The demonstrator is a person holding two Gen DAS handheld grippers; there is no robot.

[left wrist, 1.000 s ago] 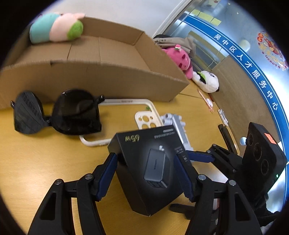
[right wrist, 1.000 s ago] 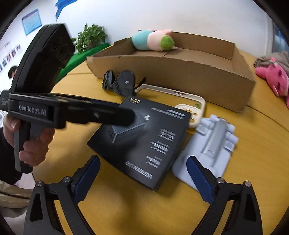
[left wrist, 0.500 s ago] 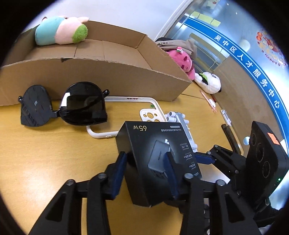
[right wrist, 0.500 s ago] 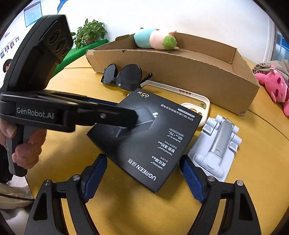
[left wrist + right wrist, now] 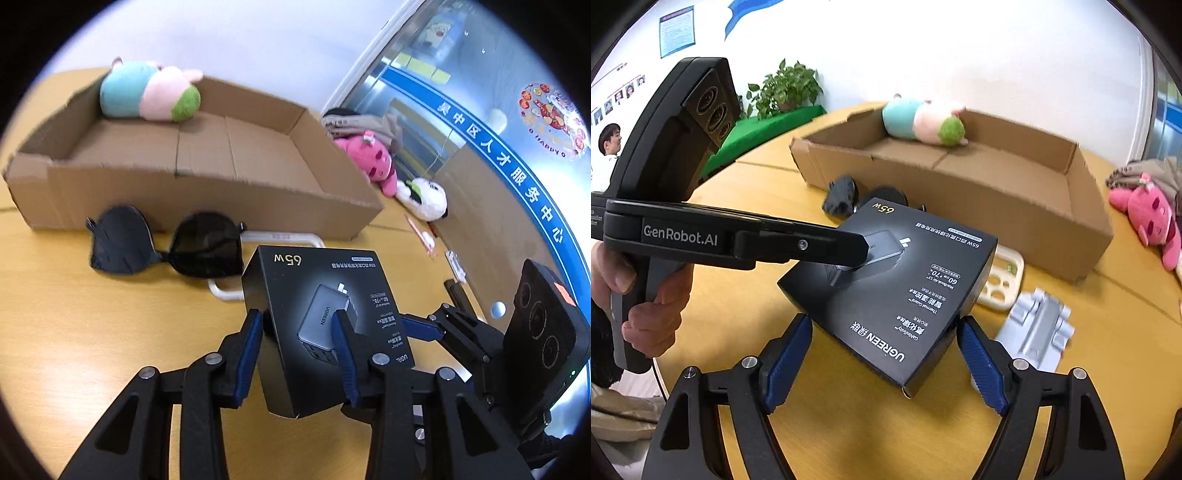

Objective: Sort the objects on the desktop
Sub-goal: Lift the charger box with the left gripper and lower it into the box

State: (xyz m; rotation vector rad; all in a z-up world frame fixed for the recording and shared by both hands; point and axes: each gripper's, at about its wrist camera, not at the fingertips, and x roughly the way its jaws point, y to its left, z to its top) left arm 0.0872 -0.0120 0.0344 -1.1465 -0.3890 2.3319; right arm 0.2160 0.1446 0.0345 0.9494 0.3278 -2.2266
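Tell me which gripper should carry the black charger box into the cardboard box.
Left. The left gripper is already clamped on the black charger box, tilted up off the table, facing the cardboard box. The right gripper stands open, gripping nothing.

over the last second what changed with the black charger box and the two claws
The left claw closed onto the black charger box, clamping one edge, and tipped it up off the table. The right claw stayed open with the box's near corner between its pads, not gripped. Sunglasses, phone case, grey stand and cardboard box stayed put.
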